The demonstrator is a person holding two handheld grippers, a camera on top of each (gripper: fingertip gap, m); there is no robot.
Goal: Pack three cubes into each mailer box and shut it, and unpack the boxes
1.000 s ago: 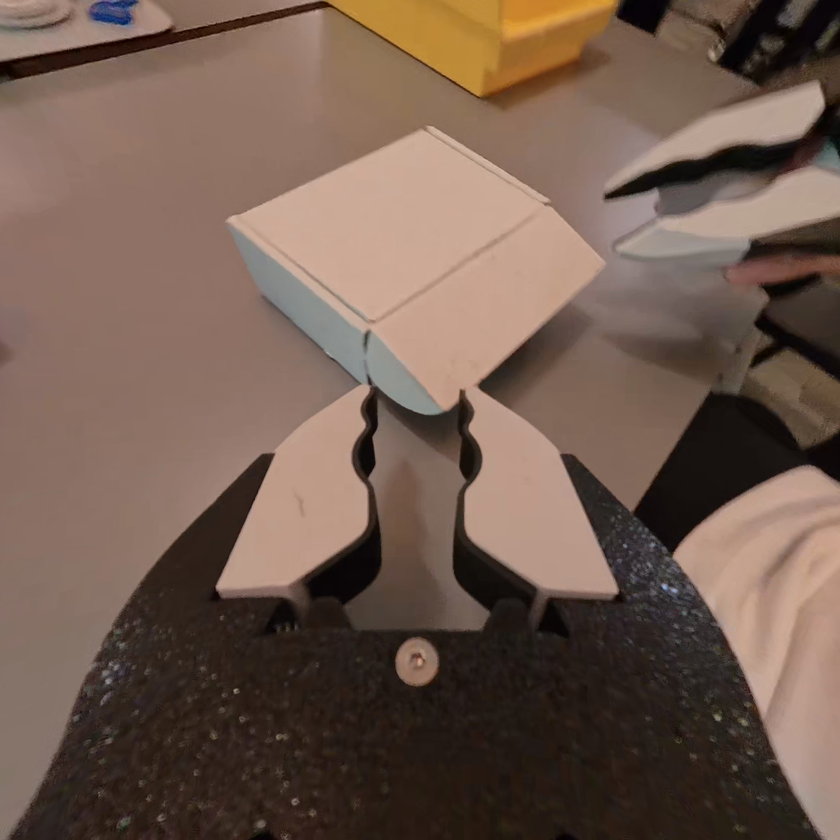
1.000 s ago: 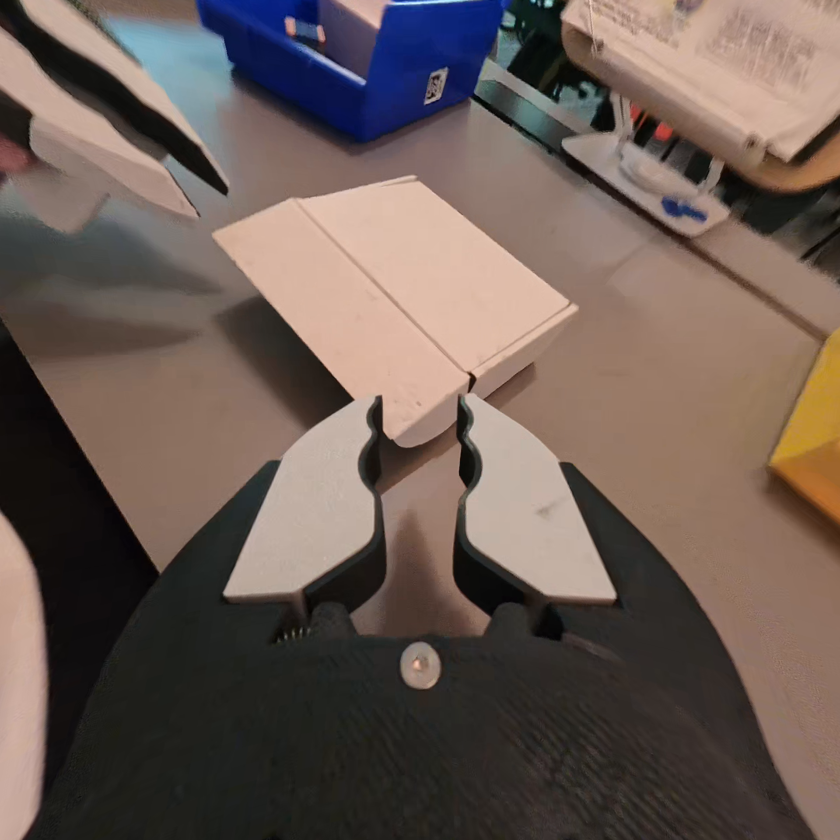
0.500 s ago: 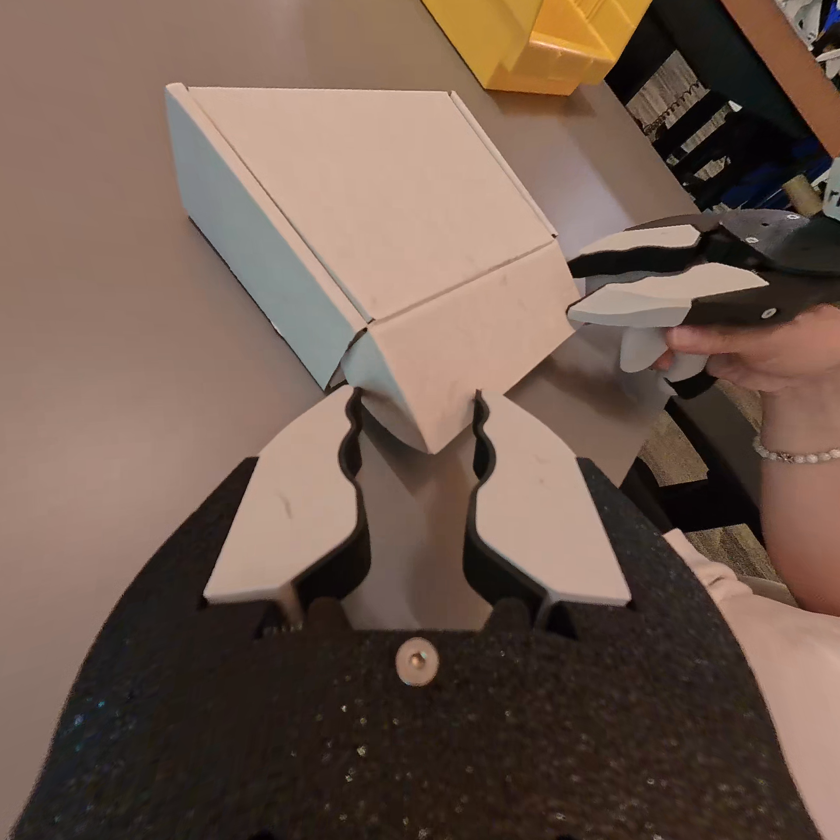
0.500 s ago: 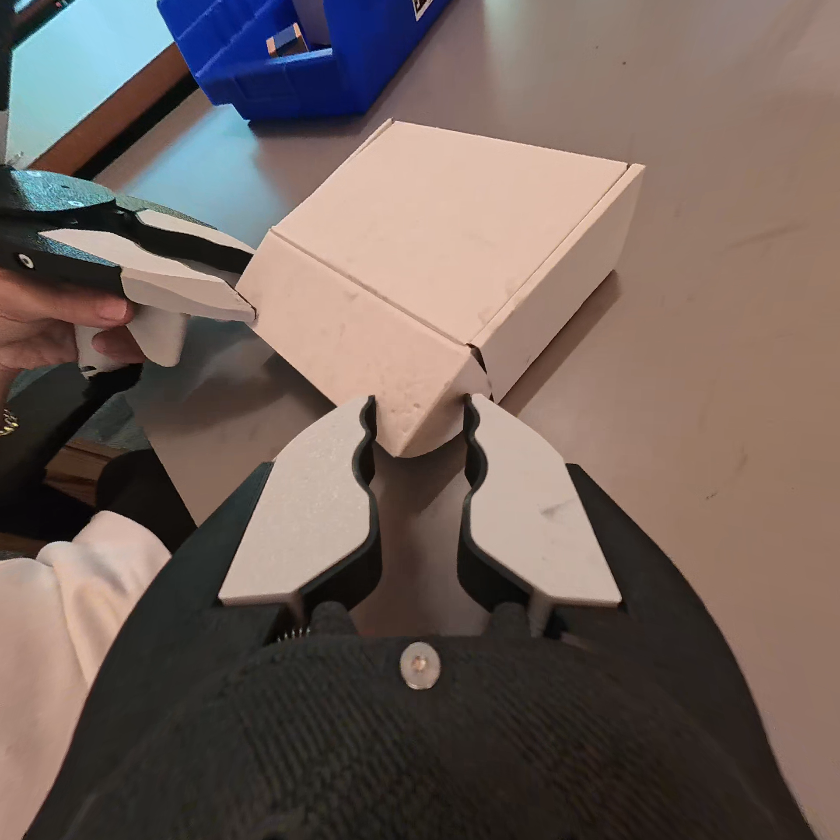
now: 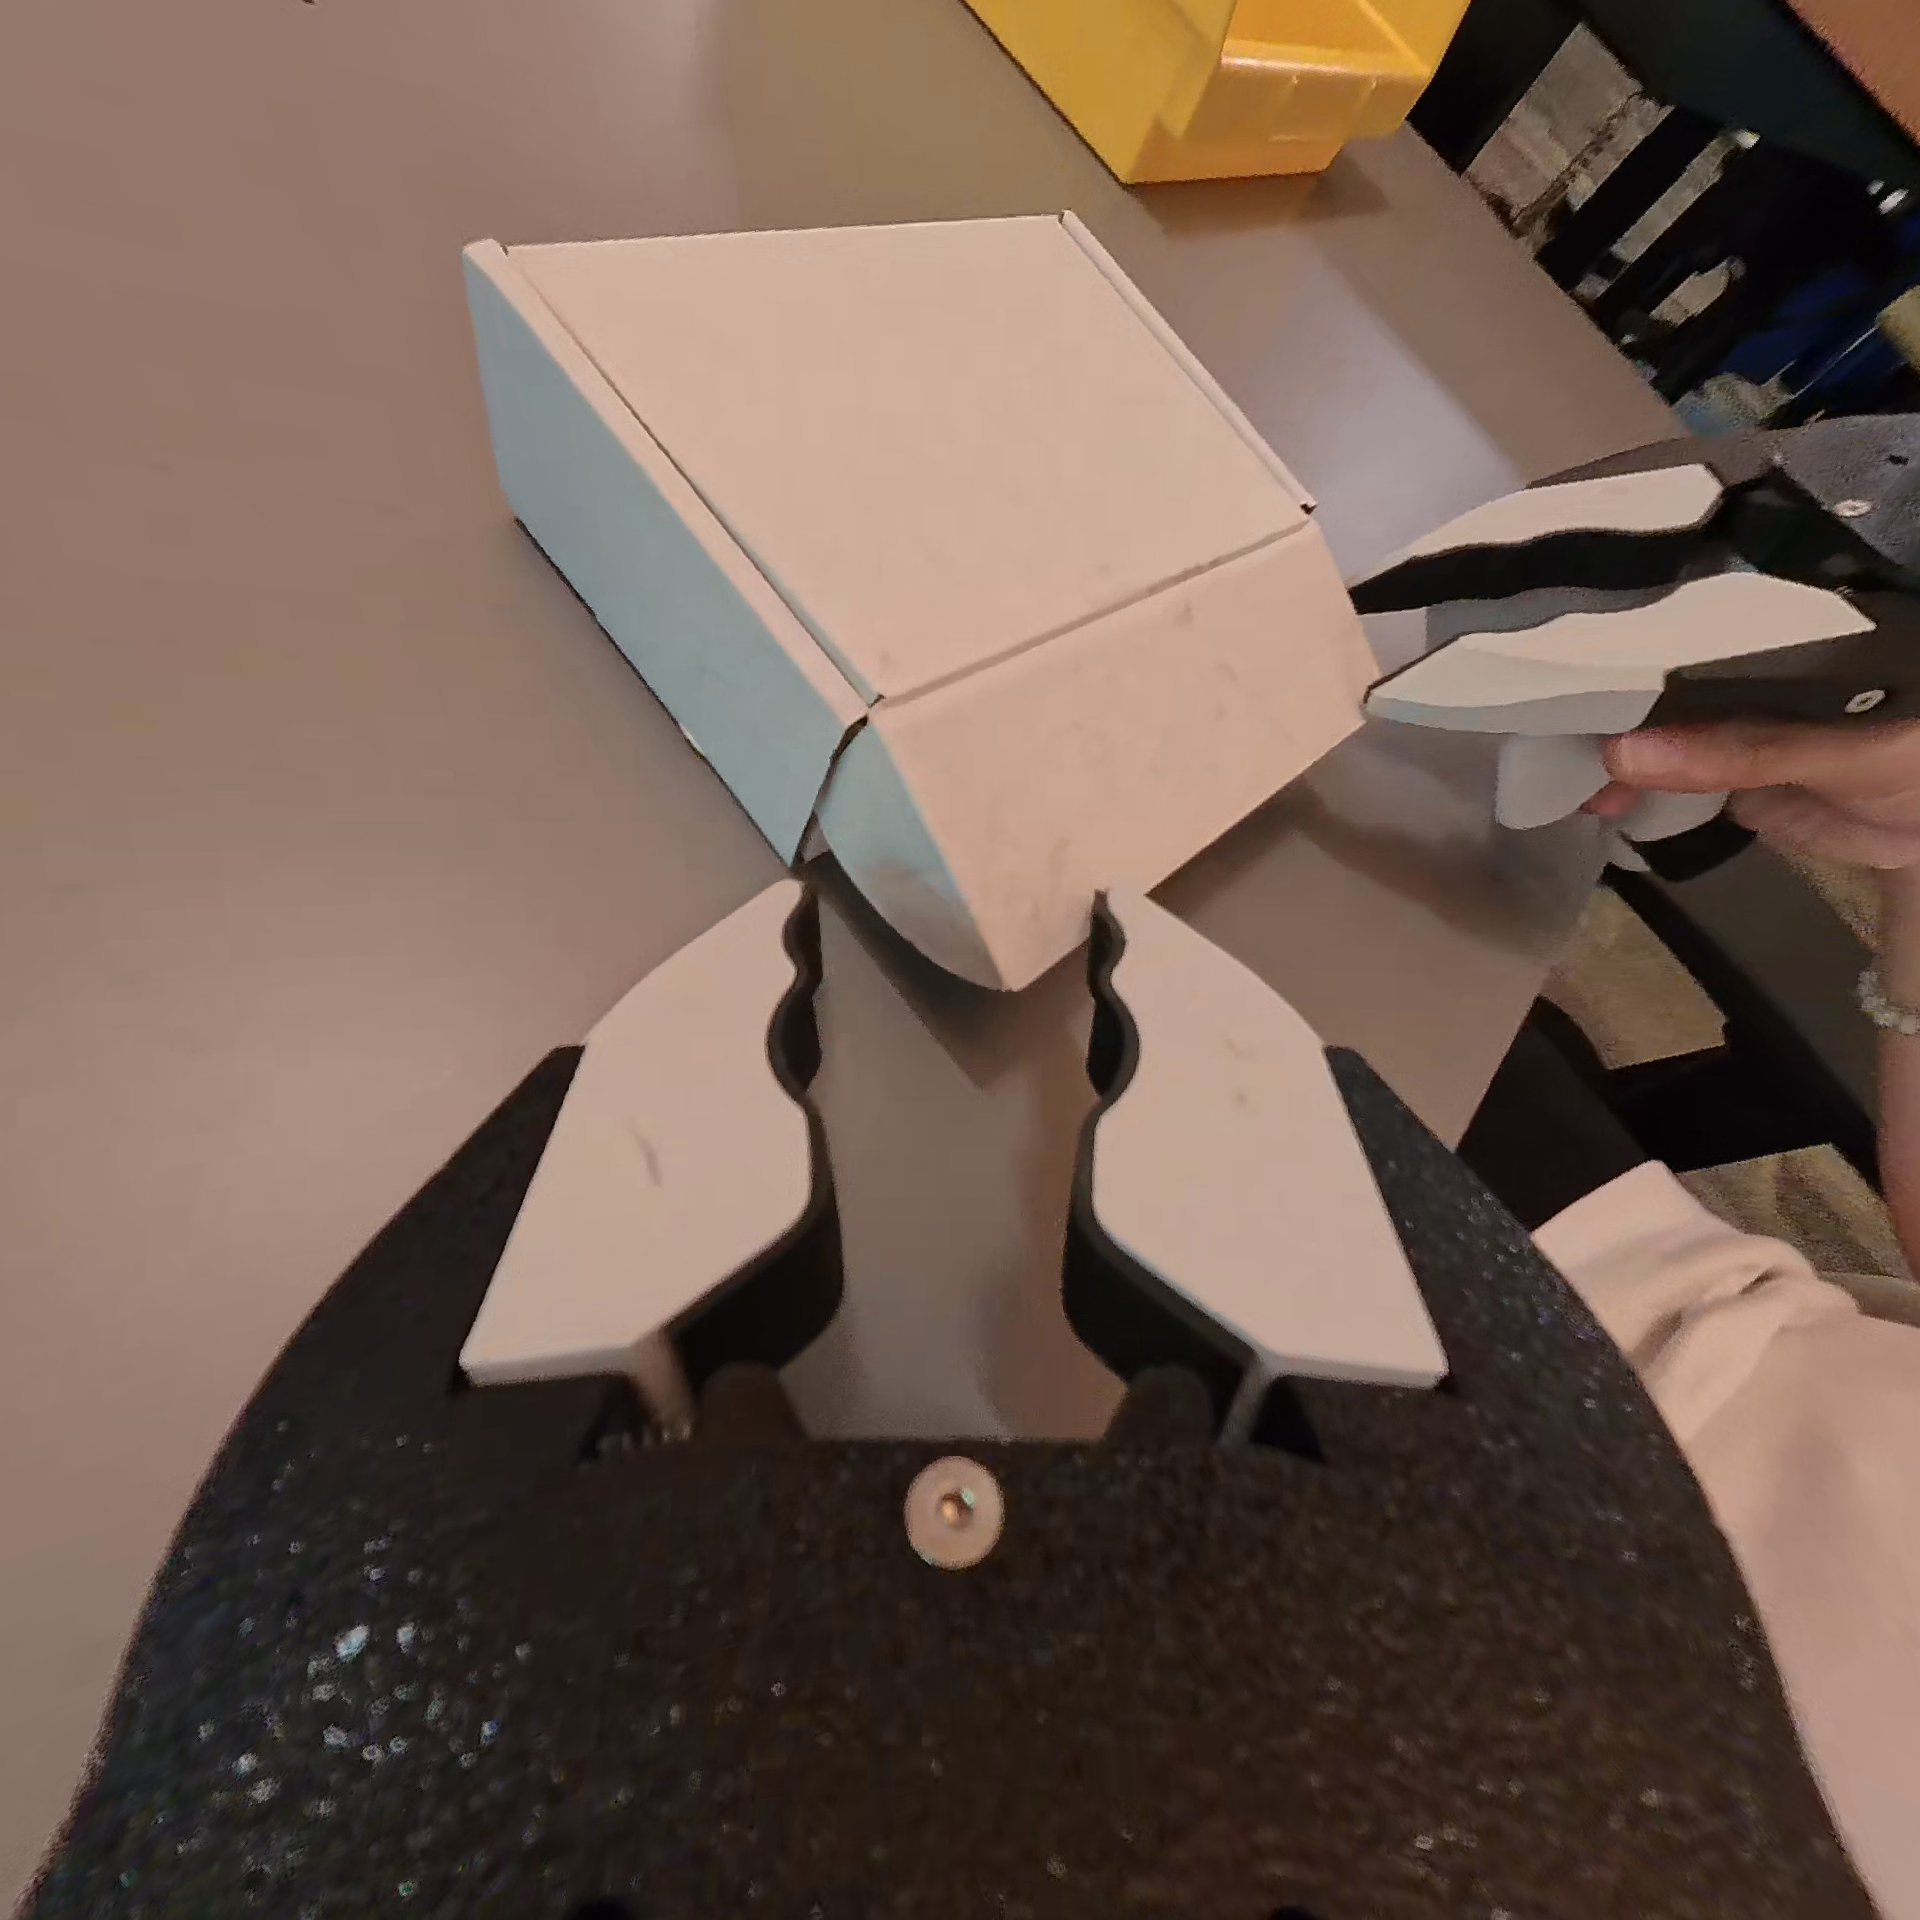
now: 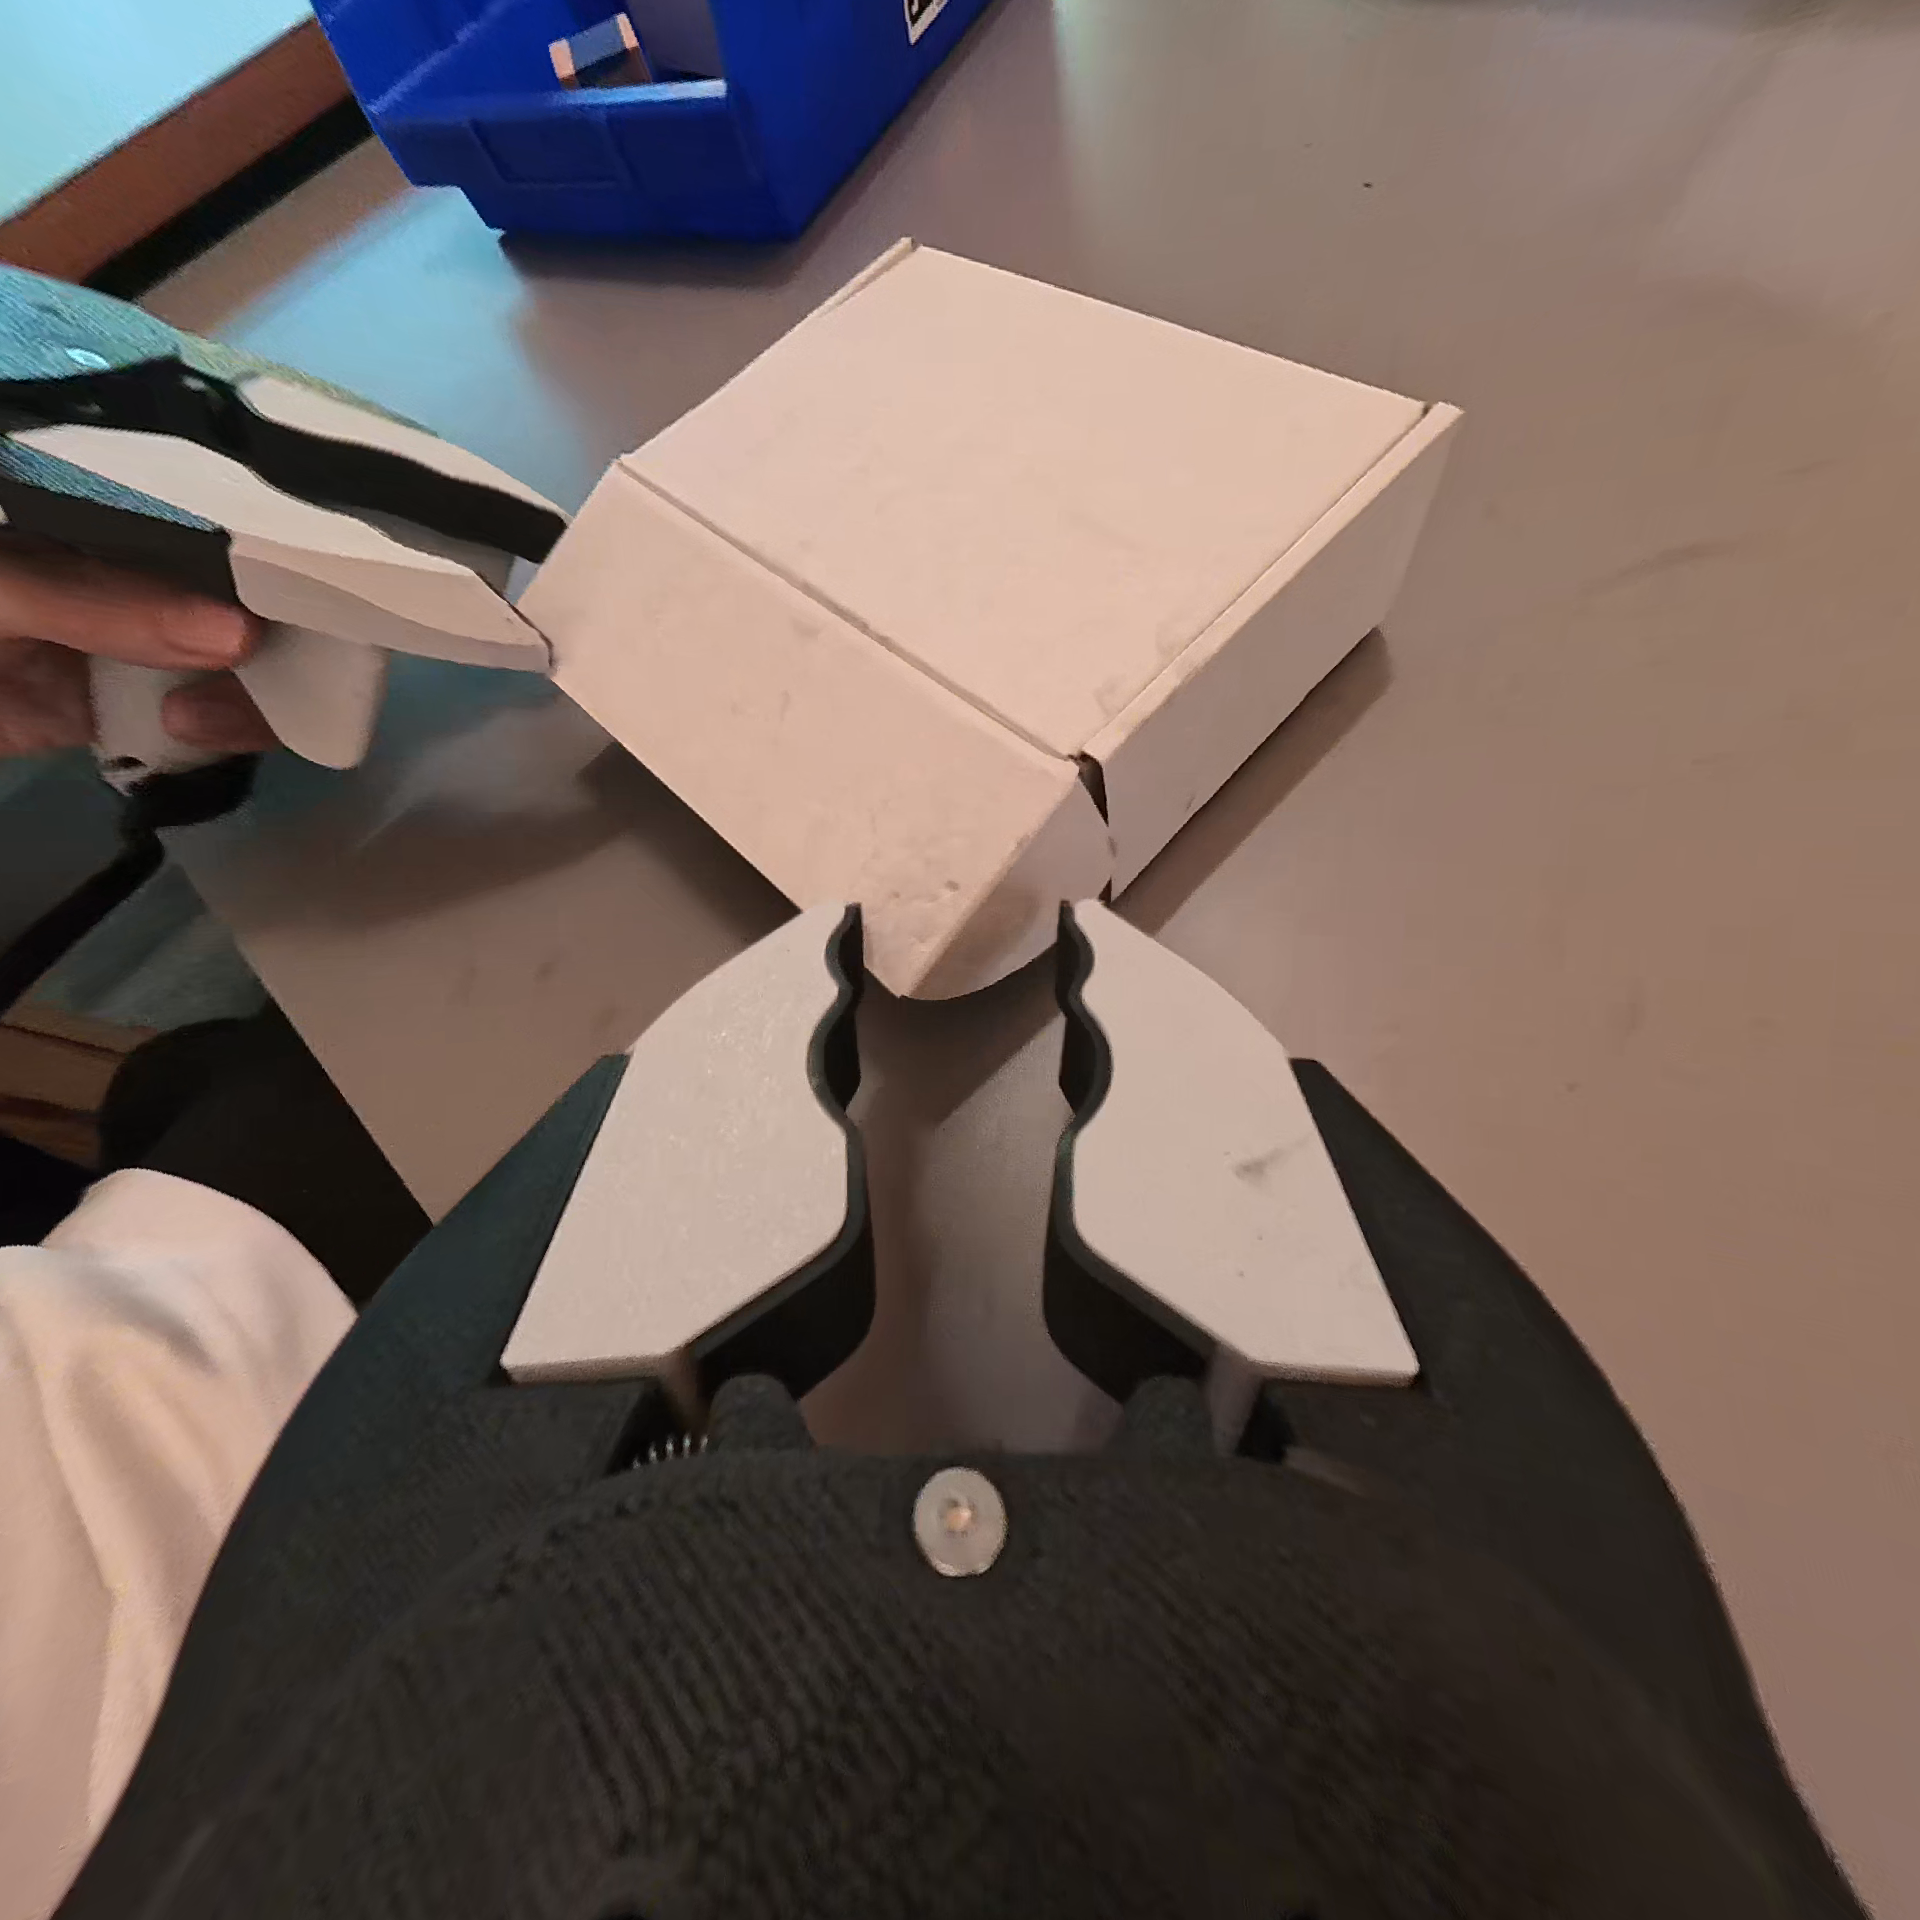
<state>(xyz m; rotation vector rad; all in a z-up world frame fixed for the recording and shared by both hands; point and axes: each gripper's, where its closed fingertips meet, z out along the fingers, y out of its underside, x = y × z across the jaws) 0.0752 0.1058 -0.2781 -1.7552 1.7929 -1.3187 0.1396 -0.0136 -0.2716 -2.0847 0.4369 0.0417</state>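
A white mailer box (image 5: 914,416) lies on the grey table (image 5: 260,623) with its lid down. Its front flap (image 5: 1101,748) slopes out towards me and is not tucked in. My left gripper (image 5: 951,899) is open, with the flap's left corner between its fingertips. My right gripper (image 6: 958,914) is open, with the flap's right corner (image 6: 935,935) between its fingertips. The right gripper also shows in the left wrist view (image 5: 1363,652), and the left gripper in the right wrist view (image 6: 551,592); each sits at an end of the flap. The box (image 6: 1018,478) hides its contents.
A yellow bin (image 5: 1247,94) stands on the table beyond the box on the right. A blue bin (image 6: 644,125) stands beyond it on the left, with a small block inside. The table's near edge runs just below the flap. A white sleeve (image 6: 125,1455) is close by.
Both grippers have come in from the sides to the two corners of the flap and tilted downward. The left jaws have opened a little wider. The flap stays untucked.
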